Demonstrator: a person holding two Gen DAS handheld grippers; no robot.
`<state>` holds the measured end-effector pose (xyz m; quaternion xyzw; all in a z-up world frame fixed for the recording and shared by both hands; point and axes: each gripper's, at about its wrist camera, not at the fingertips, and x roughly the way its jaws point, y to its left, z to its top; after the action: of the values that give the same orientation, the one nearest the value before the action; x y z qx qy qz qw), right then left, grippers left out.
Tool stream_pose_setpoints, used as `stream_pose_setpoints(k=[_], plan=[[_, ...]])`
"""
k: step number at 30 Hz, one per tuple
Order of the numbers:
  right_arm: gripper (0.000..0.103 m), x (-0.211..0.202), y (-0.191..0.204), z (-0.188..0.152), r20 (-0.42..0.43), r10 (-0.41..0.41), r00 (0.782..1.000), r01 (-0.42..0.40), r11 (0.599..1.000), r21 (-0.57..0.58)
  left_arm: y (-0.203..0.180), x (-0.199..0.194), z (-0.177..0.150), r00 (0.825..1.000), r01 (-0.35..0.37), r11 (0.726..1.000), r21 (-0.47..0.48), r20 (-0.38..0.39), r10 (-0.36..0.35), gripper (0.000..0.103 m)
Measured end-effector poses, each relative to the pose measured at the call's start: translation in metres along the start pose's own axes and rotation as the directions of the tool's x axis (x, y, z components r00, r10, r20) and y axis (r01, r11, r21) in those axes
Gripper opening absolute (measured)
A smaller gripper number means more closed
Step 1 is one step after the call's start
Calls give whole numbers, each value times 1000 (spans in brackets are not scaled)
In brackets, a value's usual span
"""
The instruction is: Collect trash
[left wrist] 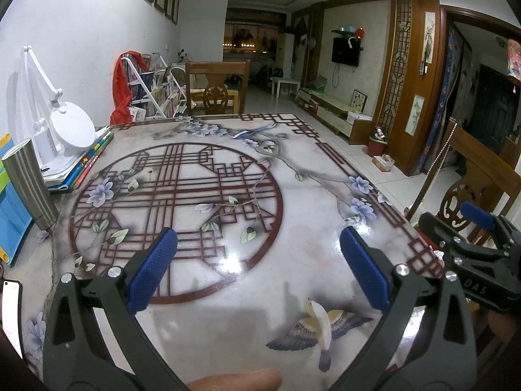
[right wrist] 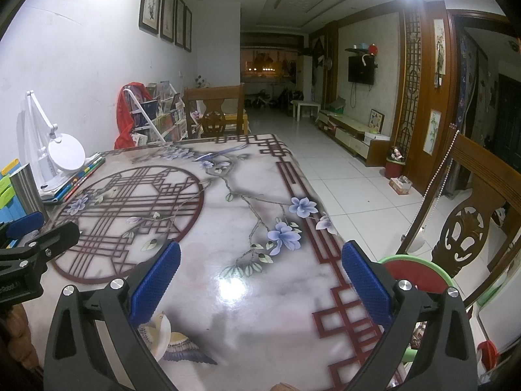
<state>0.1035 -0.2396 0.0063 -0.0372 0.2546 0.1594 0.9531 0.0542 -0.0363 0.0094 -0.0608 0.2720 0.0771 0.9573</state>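
left gripper (left wrist: pixel 259 254) jaws apart | right gripper (right wrist: pixel 260 265) jaws apart | table (left wrist: pixel 293 215)

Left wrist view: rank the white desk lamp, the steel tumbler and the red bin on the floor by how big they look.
1. White desk lamp, largest with its arm.
2. Steel tumbler, close behind; it sits nearer the camera, so that gap is unsure.
3. Red bin, smallest, but far off.

Red bin (right wrist: pixel 413 273) partly hidden behind right tool (right wrist: pixel 260 260).
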Motion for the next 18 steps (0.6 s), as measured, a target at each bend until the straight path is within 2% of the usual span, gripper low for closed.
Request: stream_pose_setpoints(k=[18], plan=[[96,0,0,1,1,-1,1000,1,1000,2,1,-1,0,1000,10,1000,-14,12,-10,98]])
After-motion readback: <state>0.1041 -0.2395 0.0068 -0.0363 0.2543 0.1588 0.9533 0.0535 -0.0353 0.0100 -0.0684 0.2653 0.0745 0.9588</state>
